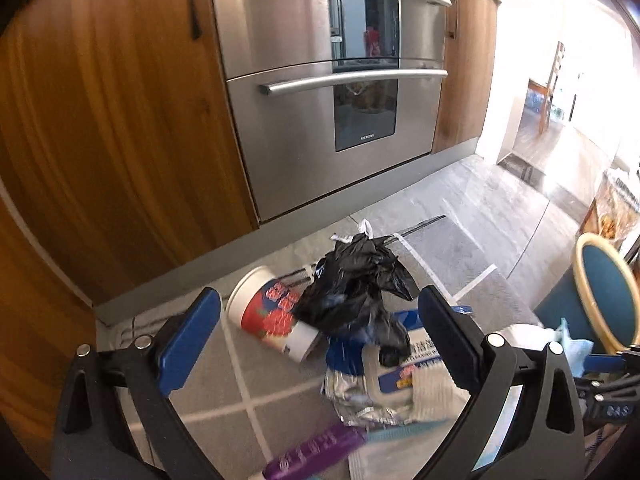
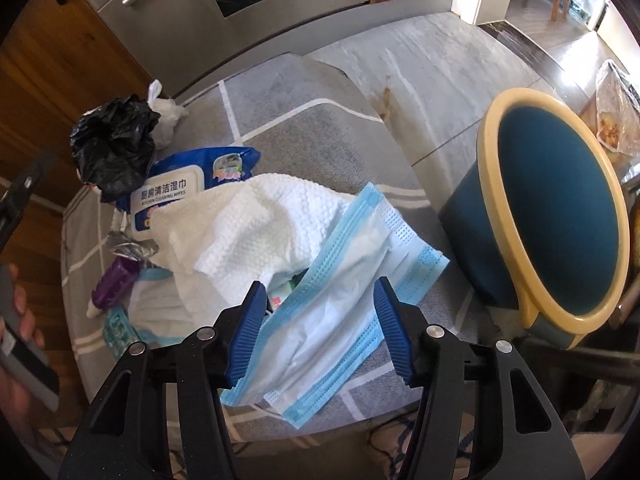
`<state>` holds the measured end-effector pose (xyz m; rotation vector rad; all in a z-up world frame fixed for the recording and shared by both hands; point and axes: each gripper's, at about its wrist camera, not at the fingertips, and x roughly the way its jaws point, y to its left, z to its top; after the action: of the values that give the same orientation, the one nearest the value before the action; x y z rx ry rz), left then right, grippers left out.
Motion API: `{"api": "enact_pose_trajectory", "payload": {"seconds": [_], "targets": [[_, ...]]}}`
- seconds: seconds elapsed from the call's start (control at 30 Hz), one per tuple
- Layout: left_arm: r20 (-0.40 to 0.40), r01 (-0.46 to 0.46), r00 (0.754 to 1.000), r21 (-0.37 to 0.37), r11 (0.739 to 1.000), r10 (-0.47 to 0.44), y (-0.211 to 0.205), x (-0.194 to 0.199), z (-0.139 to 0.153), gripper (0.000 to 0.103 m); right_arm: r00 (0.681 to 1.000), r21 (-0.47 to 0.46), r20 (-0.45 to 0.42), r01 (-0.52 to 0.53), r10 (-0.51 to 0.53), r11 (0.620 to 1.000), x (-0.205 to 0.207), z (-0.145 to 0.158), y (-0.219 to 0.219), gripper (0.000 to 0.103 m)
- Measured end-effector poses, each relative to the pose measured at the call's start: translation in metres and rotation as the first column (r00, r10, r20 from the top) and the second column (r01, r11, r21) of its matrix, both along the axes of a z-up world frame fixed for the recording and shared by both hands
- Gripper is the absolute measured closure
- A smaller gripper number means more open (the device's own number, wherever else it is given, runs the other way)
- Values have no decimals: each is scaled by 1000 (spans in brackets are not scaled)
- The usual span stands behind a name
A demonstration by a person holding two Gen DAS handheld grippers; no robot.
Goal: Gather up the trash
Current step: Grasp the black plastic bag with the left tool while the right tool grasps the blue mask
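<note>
Trash strewn over a grey rug (image 2: 304,128) with white lines, on the floor before a steel oven (image 1: 320,92) and wood cabinets (image 1: 100,120). Nearest the right gripper (image 2: 320,332): a blue face mask (image 2: 340,300), lying flat between the two blue pads, its long edges running out past both of them. Left pad at or almost at the mask's left border, right pad just off its right border; no clear pinch, so jaws read as partly spread, mask between them but not gripped. Just beyond the mask, a white paper towel (image 2: 248,232), crumpled, overlapping a blue wet-wipes pack (image 2: 192,184). Farther left, a black plastic bag (image 2: 112,148) and a small white bag (image 2: 164,112) behind it. A purple tube (image 2: 112,284) and a bit of foil (image 2: 132,248) at the towel's left edge. To the right, a teal bin (image 2: 560,216) with a cream rim, tipped toward the camera, apart from the mask.

Left gripper (image 1: 320,328) spread wide, nothing clamped. Between its fingers, farther out and untouched: the black bag atop the wipes pack, beside a red-and-white paper cup (image 1: 272,312) on its side.
</note>
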<state>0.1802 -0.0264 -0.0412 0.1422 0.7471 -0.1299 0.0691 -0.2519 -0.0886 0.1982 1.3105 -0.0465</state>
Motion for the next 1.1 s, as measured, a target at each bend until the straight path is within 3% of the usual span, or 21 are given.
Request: {"api": "enact_pose_trajectory", "payload": {"seconds": [0.2, 0.27, 0.4, 0.47, 0.53, 0.57, 0.63, 0.73, 1.1], "targets": [[-26, 26, 999, -15, 1000, -26, -8, 20, -9, 6, 1000, 21, -18, 7, -7, 1000, 3, -6, -4, 49], [-46, 33, 998, -18, 999, -34, -9, 26, -14, 11, 999, 40, -32, 12, -10, 999, 5, -9, -6, 53], [-90, 55, 994, -16, 998, -56, -11, 32, -25, 28, 999, 50, -48, 9, -7, 999, 7, -14, -5, 64], [-103, 67, 993, 11, 998, -65, -14, 32, -29, 42, 998, 63, -59, 21, -17, 998, 7, -16, -7, 70], [-124, 80, 989, 12, 997, -78, -14, 32, -32, 61, 998, 59, -65, 21, -17, 998, 8, -18, -7, 82], [-132, 83, 988, 5, 997, -82, -13, 32, -33, 64, 998, 57, -67, 19, -15, 998, 7, -18, -6, 85], [-134, 83, 988, -3, 997, -82, -11, 29, -32, 68, 998, 56, -65, 14, -11, 998, 6, -18, -5, 97], [-142, 82, 986, -20, 996, -84, -9, 26, -30, 75, 999, 56, -50, 6, -3, 998, 6, -14, -3, 101], [-130, 56, 990, -42, 998, -61, -3, 7, -6, 81, 997, 45, 71, -41, 37, 998, 9, 15, 3, 102]]}}
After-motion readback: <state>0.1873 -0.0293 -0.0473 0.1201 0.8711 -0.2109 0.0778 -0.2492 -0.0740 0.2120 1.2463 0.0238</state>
